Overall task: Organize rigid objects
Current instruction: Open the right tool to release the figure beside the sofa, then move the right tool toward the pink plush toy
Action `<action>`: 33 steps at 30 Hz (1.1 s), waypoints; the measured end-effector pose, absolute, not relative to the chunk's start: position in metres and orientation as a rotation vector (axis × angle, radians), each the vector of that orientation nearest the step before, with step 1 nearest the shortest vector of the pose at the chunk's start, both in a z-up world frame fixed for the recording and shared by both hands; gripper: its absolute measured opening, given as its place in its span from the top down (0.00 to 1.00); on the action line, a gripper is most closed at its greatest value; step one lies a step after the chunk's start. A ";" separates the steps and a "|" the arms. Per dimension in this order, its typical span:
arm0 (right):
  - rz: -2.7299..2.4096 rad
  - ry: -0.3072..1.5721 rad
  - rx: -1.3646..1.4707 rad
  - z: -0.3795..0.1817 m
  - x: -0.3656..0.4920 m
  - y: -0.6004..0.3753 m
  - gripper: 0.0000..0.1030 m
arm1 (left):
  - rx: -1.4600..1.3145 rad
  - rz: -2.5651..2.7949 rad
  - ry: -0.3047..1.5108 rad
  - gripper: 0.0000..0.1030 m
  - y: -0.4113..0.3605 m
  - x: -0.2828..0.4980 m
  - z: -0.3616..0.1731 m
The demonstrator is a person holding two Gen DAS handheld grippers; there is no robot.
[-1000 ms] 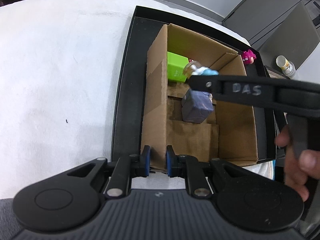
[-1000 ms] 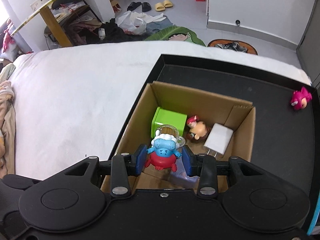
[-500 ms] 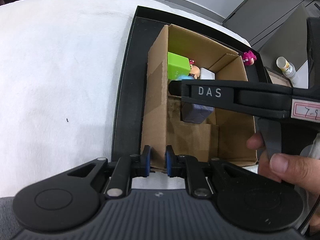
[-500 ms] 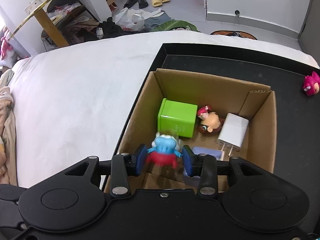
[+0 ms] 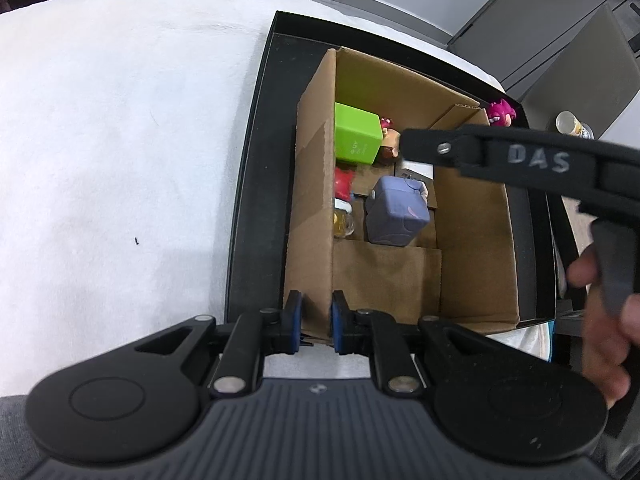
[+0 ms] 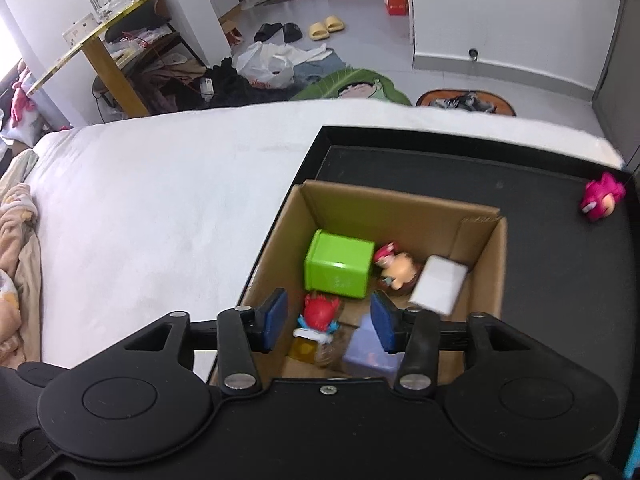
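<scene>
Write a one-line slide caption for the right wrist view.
Right gripper opening above a red-and-blue figurine lying in the cardboard box; pink toy waits on the black tray.

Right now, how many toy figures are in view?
3: red-and-blue figure upside down by the box's left wall, red-haired figure beside the green block, pink figure outside on the tray. Others may be hidden.

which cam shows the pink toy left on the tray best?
Right wrist: the pink toy sits unobstructed on the black tray, outside the cardboard box. Left wrist shows it smaller, partly behind the box corner.
</scene>
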State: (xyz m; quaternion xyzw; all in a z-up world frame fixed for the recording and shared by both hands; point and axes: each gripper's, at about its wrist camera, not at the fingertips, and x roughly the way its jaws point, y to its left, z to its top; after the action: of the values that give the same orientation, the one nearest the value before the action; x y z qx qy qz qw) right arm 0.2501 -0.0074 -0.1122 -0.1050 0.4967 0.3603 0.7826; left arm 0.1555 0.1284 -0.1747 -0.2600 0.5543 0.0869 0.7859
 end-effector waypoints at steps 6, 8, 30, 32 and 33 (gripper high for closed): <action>0.767 1.037 -0.235 -0.098 0.261 -0.015 0.53 | -0.559 0.189 1.193 0.86 0.128 0.154 -0.174; 0.765 1.023 -0.243 -0.093 0.264 -0.018 0.53 | -0.558 0.188 1.194 0.86 0.128 0.154 -0.174; 0.566 0.962 -0.204 -0.096 0.323 -0.086 0.27 | -0.562 0.189 1.194 0.86 0.129 0.154 -0.174; 0.542 0.962 -0.181 -0.099 0.331 -0.092 0.23 | -0.561 0.191 1.195 0.86 0.129 0.154 -0.174; 0.525 0.964 -0.157 -0.102 0.337 -0.097 0.19 | -0.561 0.192 1.196 0.86 0.128 0.154 -0.174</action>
State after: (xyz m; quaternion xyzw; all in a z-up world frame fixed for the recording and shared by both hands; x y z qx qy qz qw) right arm 0.3370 -0.0974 -0.1017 -0.0745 0.4577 0.2491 0.8503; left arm 0.1543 0.1282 -0.1740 -0.2600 0.5546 0.0889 0.7854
